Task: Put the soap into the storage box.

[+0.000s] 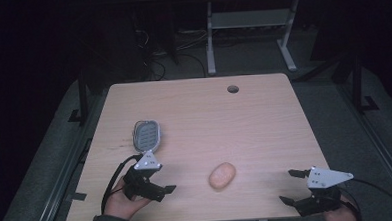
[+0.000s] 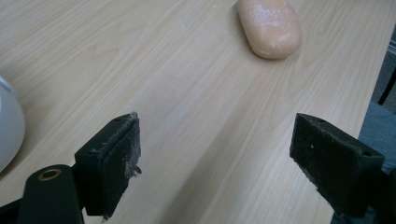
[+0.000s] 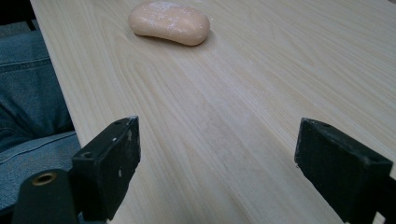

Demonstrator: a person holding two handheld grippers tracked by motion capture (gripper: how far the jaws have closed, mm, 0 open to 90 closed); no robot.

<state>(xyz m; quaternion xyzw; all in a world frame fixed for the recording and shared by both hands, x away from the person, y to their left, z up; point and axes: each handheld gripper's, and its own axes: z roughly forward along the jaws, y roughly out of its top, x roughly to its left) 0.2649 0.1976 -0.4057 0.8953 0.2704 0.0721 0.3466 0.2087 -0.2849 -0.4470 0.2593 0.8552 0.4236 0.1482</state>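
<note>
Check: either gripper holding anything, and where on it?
Nothing held. Left gripper and right gripper both stand open over the table; the soap bar lies untouched between them.

High view overhead facing forward, both gripper views low, close, sharing the soap (image 1: 222, 175).

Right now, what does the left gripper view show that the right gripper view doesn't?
Only the left gripper view catches the white curved edge of the soap dish at its left border. Only the right gripper view catches the person's blue jeans beside the table edge. Both share the peach soap bar, lying free on the wooden table, ahead of each view's own open black jaws.
</note>
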